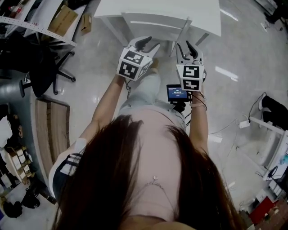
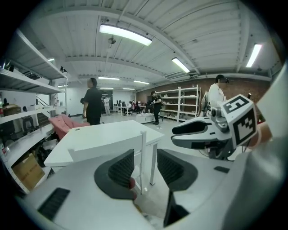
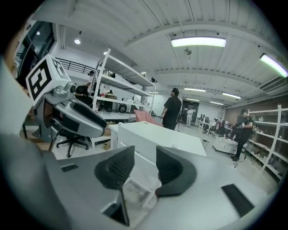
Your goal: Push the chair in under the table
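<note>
The head view is taken from above the person's hair, steeply downward. The left gripper (image 1: 146, 44) and right gripper (image 1: 186, 48) are seen from behind, with the white table (image 1: 200, 13) just past their fingertips. The left gripper view is taken from close behind its own fingers (image 2: 120, 168), along them and almost level, over the table (image 2: 105, 133) into the hall. The right gripper (image 2: 176, 136) is caught to the right of those fingers. The right gripper view is set likewise behind its fingers (image 3: 118, 170), with the left gripper (image 3: 90, 120) showing to their left. The table (image 3: 155, 134) is shared by all three views.
</note>
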Available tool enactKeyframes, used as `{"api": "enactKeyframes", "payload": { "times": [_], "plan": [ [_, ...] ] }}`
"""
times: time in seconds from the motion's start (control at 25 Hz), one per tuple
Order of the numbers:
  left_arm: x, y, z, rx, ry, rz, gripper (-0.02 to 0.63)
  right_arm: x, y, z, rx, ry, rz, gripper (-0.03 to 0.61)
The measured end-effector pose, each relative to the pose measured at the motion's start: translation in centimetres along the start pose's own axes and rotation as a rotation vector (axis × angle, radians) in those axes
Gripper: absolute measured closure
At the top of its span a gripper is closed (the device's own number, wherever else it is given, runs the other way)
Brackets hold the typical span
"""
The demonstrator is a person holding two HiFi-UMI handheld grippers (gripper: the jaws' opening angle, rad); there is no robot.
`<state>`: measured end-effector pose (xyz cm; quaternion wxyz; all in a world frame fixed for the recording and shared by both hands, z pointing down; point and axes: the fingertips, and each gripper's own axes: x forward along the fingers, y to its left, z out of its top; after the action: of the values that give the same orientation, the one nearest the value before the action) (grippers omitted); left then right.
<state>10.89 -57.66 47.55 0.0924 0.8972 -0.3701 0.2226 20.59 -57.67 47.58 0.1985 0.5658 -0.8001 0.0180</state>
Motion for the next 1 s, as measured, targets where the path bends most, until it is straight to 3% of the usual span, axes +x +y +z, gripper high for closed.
{"api": "enactKeyframes", "payload": {
  "times": [0.52, 0.8, 1.0],
  "plan": [
    [-6.2, -5.2, 0.6, -0.019, -0.082, -0.025, 0.492, -8.3, 2.3, 1.0, 0.054, -0.089, -0.029, 0.452],
    [-7.7, -5.3, 1.3, -0.015, -0.114, -0.056, 0.51, -9.8, 2.8, 1.9, 0.09, -0.114, -0.037, 0.465],
    [-10.0, -3.9, 0.7, -0.008, -0.137, -0.042, 0.569, -10.5, 4.2, 3.2, 0.085, -0.123, -0.082, 0.53]
  ]
}}
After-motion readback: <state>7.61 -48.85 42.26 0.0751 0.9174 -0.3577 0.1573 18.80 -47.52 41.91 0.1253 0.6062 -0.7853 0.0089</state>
